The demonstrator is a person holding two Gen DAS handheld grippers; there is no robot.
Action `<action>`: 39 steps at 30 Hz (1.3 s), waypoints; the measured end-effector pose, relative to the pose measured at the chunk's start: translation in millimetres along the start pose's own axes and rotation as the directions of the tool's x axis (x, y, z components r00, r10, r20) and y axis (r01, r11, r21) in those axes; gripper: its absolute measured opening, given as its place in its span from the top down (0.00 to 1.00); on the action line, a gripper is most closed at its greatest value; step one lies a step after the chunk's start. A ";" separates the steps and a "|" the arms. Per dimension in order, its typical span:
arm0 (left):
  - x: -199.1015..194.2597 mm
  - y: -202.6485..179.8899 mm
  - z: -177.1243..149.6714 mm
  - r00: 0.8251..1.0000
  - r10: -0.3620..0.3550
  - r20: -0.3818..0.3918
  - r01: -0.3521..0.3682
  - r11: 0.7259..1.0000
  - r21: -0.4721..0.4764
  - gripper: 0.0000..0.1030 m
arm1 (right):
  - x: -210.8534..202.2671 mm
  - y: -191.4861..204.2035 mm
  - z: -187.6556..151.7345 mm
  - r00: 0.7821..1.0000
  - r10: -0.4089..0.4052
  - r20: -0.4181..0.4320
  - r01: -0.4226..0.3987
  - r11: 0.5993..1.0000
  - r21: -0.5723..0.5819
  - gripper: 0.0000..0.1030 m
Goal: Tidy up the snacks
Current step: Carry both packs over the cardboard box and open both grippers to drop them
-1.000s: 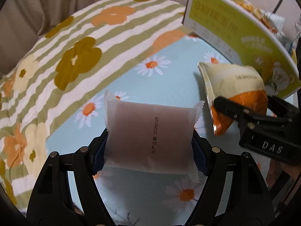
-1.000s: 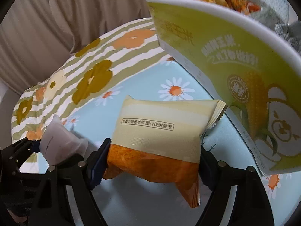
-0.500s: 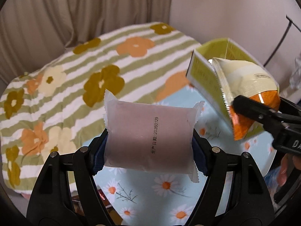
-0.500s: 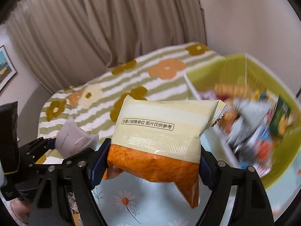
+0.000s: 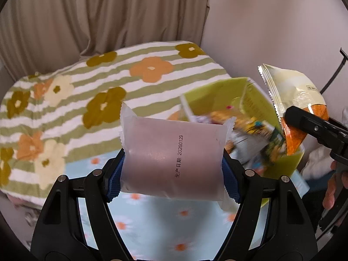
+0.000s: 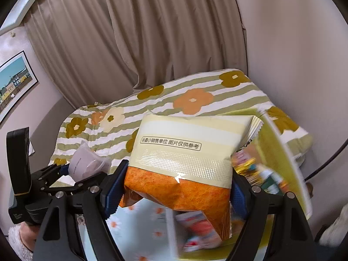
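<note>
Two packets aloft: left gripper (image 5: 174,174) clamps a frosted pink-white sachet (image 5: 171,158); right gripper (image 6: 176,187) clamps a cream-and-orange foil snack bag (image 6: 184,158). Carry step, above the bed. Next: release both over the yellow-green cardboard snack box (image 5: 217,95).

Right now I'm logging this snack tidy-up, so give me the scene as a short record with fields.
left gripper: jaws shut on frosted pinkish snack pouch
right gripper: jaws shut on cream-and-orange snack bag
container: open yellow-green cardboard box, already holding assorted packets
surface: light-blue daisy-print cloth
behind: green-striped floral blanket, beige curtain
</note>
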State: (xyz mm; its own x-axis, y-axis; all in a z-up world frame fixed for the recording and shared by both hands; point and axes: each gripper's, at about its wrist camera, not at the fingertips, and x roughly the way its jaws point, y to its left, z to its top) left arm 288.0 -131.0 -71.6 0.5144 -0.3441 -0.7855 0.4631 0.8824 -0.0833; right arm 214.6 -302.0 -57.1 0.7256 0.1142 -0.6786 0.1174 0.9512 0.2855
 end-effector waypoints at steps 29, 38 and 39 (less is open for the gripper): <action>57.3 -151.2 -22.7 0.991 -0.025 -0.130 0.023 1.000 -0.019 0.00 | 25.7 -134.0 20.2 0.985 0.068 -0.157 -0.071 0.997 -0.016 0.24; 50.9 -142.9 -26.5 0.994 0.002 -0.113 -0.006 0.999 -0.041 0.00 | 65.1 -126.2 24.1 0.976 0.020 -0.218 -0.044 0.994 -0.104 0.04; 50.2 -141.6 -27.3 0.994 0.003 -0.111 -0.008 0.999 -0.048 0.00 | 62.6 -125.0 24.2 0.982 0.015 -0.190 -0.039 0.991 -0.125 0.00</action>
State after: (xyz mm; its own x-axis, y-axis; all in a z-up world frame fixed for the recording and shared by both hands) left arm 228.5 -264.5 -115.9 0.4323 -0.3038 -0.8490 0.4239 0.8995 -0.1060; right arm 261.8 -420.7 -118.9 0.5852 0.1807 -0.7905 0.0029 0.9744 0.2249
